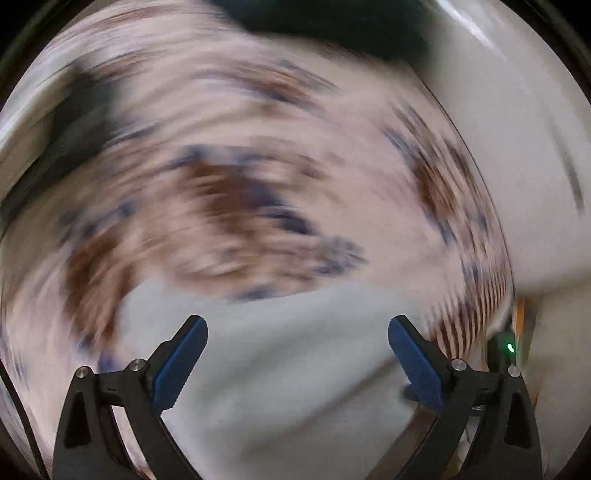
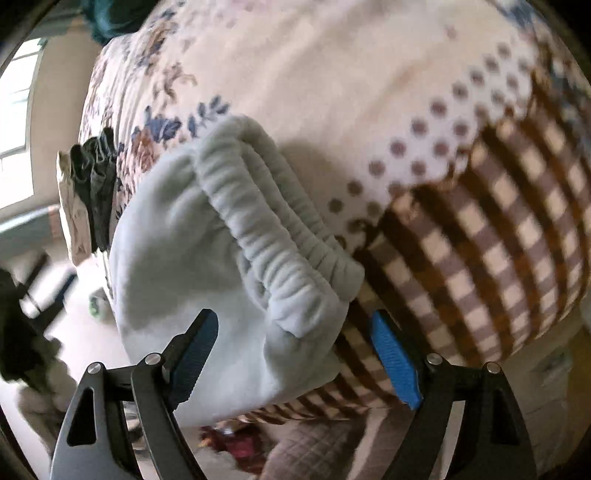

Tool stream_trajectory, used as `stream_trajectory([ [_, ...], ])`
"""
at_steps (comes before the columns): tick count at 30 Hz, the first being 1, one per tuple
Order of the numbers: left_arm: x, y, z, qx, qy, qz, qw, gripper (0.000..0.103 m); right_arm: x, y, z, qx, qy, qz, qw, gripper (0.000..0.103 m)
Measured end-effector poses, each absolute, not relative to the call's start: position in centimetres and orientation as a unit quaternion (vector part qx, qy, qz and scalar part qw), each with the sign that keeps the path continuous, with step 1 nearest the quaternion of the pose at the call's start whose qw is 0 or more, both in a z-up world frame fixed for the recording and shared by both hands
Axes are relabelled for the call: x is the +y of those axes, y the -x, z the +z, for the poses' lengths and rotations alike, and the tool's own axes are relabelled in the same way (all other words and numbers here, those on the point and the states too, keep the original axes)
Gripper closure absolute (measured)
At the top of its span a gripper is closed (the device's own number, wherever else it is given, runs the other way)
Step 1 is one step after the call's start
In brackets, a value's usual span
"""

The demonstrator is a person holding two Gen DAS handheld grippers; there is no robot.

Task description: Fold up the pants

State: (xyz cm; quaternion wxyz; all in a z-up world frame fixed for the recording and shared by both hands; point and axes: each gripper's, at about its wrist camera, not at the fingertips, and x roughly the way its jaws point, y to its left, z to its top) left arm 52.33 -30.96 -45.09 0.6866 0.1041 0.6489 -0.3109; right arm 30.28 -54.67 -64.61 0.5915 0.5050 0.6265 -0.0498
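Pale grey-blue pants (image 2: 207, 266) lie on a patterned bedspread (image 2: 332, 74). Their ribbed elastic waistband (image 2: 273, 221) faces up in the right wrist view. My right gripper (image 2: 295, 332) is open, its blue-padded fingers (image 2: 395, 362) on either side of the waistband's near end, not closed on it. In the blurred left wrist view the pants (image 1: 288, 369) fill the lower middle. My left gripper (image 1: 297, 343) is open over that cloth, holding nothing.
The bedspread has a floral part, a dotted part and a brown checked part (image 2: 480, 258). Dark and beige clothes (image 2: 88, 192) hang at the bed's left edge. The floor (image 2: 74, 295) lies below the bed's edge. A dark item (image 1: 332, 22) lies at the far side.
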Motion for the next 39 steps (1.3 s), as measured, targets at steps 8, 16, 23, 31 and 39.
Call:
stream_trajectory([
  [8,-46.7,-46.3,-56.1,0.642,-0.383,-0.389,0.538,0.003,-53.7,-25.1,-66.8,0.578,-0.585,-0.078,0.564,0.071],
  [16,-44.2,-48.7,-60.9,0.717,-0.290,-0.347,0.530,0.000,-53.3,-21.7,-68.1,0.567,-0.607,-0.107,0.547,0.087],
  [23,-39.8,-50.5,-51.5,0.672,-0.177,-0.372,0.616,0.001,-54.2,-24.8,-66.0,0.591,-0.573,-0.059,0.565,0.031],
  [31,-19.5,-56.8,-47.7,0.680,0.035,-0.174,0.711,0.001,-53.3,-22.0,-64.4,0.565,-0.618,-0.058,0.544,0.022],
  [39,-13.2,-57.3,-57.8,0.740,0.166,-0.101,0.644,0.035,-46.5,-23.2,-67.1,0.560,-0.650,-0.028,0.512,0.041],
])
